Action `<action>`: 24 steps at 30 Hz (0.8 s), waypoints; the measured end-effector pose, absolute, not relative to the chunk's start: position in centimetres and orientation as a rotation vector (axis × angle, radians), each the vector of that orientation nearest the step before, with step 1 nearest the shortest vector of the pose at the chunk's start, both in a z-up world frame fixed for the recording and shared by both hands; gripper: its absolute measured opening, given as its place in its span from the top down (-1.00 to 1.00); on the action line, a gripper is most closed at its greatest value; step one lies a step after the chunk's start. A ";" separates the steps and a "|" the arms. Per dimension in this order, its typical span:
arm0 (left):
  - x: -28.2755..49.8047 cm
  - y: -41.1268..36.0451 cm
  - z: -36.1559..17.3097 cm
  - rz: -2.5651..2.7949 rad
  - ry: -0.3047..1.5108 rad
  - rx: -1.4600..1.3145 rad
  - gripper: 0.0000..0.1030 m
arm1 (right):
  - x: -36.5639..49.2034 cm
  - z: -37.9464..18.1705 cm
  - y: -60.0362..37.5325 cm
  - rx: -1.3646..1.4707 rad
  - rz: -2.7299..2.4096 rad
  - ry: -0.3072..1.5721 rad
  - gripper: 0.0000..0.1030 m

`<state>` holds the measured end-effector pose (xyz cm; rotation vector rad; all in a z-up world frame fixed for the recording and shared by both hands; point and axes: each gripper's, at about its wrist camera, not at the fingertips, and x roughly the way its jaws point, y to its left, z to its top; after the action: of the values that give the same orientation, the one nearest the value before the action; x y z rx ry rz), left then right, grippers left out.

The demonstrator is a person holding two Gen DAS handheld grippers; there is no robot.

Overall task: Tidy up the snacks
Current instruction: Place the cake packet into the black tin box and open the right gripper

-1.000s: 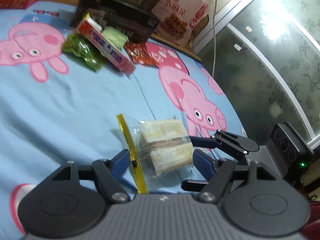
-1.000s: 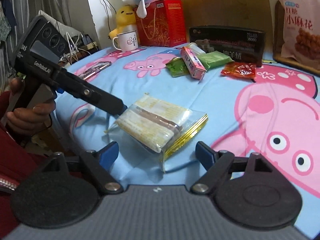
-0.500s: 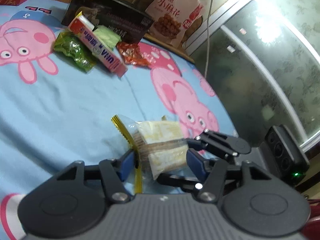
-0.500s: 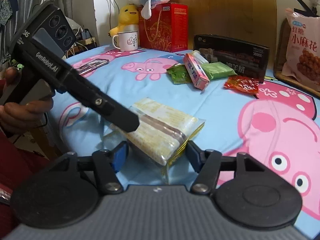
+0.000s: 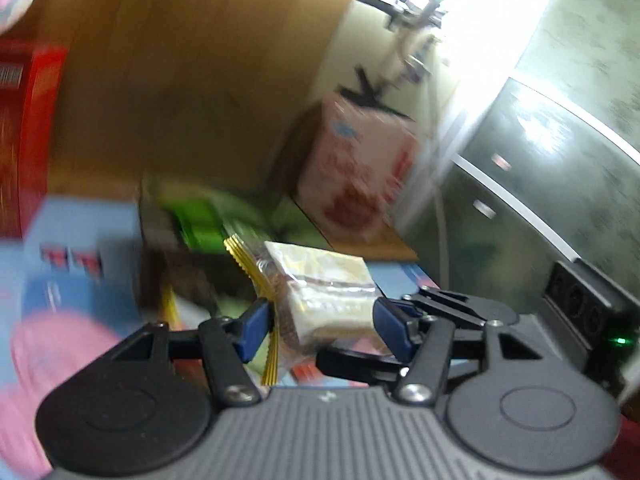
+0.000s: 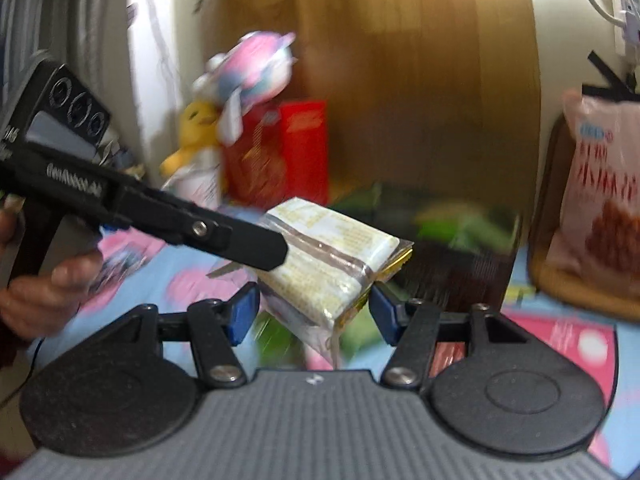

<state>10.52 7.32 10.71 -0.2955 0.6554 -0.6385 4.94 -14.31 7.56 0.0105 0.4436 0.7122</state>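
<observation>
A clear packet of layered cake slices with a gold zip edge (image 5: 324, 292) (image 6: 332, 252) hangs in the air above the blue cartoon-pig sheet (image 5: 76, 252). Both grippers hold it. My left gripper (image 5: 324, 328) has its blue pads pressed on the packet's two sides. My right gripper (image 6: 312, 316) clamps the same packet from the other end. In the left wrist view the right gripper's black fingers (image 5: 448, 306) reach in from the right. The right wrist view has one of the left gripper's fingers (image 6: 240, 240) lying across the packet's top, with a person's hand (image 6: 44, 288) on its handle.
Blurred behind the packet are green snack packets (image 5: 200, 220) and a dark box (image 6: 452, 256). A pink snack bag (image 6: 600, 200) leans at the right. A red box (image 6: 296, 152), a yellow duck toy (image 6: 192, 128) and a plush toy (image 6: 252, 68) stand against the wooden headboard (image 6: 400, 80).
Both grippers closed onto the cake packet while it lay on the sheet. They have since lifted it together and swung forward toward the headboard; the views are now motion-blurred.
</observation>
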 end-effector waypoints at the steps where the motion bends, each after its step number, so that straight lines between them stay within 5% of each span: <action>1: 12.2 7.3 11.1 -0.615 0.648 -0.290 -0.12 | 6.7 8.1 -14.0 0.025 0.703 0.441 -0.21; 11: 21.9 6.2 8.8 -0.373 0.692 -0.198 -0.34 | 18.5 6.9 -9.8 0.059 0.611 0.563 -0.38; 20: 15.7 9.4 8.9 -0.359 0.604 -0.241 -0.43 | 14.5 6.2 -13.8 0.200 0.576 0.445 -0.84; 24: 11.5 9.1 7.7 -0.258 0.599 -0.172 -0.43 | 10.9 4.3 -15.6 0.285 0.611 0.450 -0.84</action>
<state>11.54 9.13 7.74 -0.1724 0.5995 -0.2575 10.90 -15.64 4.28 0.2850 0.4495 0.6111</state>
